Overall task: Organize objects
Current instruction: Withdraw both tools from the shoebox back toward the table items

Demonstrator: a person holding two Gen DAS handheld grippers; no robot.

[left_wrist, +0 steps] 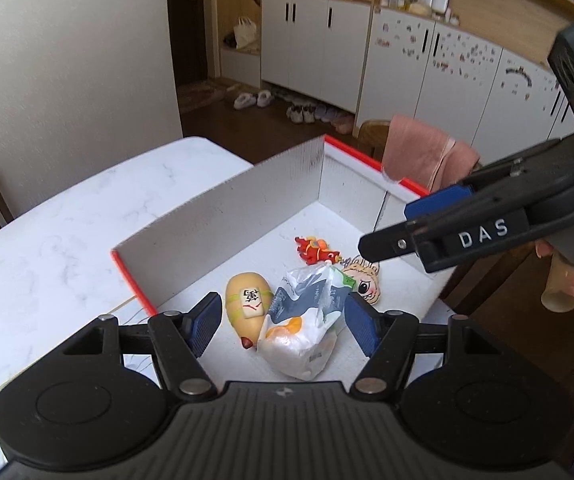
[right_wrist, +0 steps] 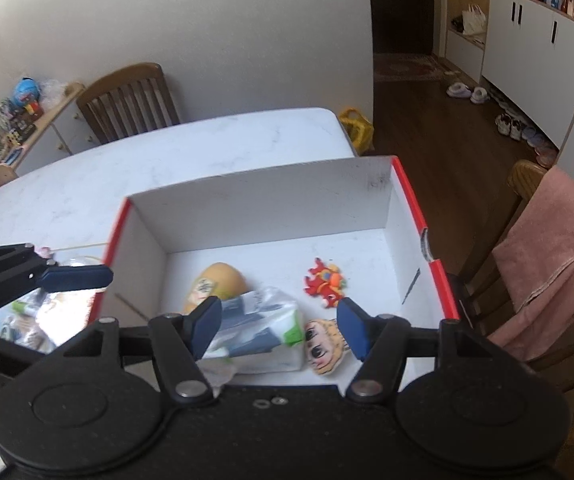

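Observation:
A white box with red rims (left_wrist: 247, 196) (right_wrist: 271, 200) sits on the marble table. Inside lie a yellow plush (left_wrist: 247, 300) (right_wrist: 223, 280), a plastic-wrapped tissue pack (left_wrist: 307, 320) (right_wrist: 259, 328), a red dragon toy (left_wrist: 317, 250) (right_wrist: 325, 282) and a blond-haired doll face (left_wrist: 363, 284) (right_wrist: 325, 344). My left gripper (left_wrist: 283, 322) is open above the tissue pack, empty. My right gripper (right_wrist: 279, 326) is open above the pack and doll face, empty. In the left wrist view the right gripper (left_wrist: 399, 236) reaches in from the right, over the box.
A marble table (left_wrist: 59, 240) (right_wrist: 167, 160) holds the box. Loose packets (right_wrist: 31, 316) lie left of the box. A chair with a pink towel (left_wrist: 427, 152) (right_wrist: 547, 264) stands by the box's right side. A wooden chair (right_wrist: 131, 100) is at the far end.

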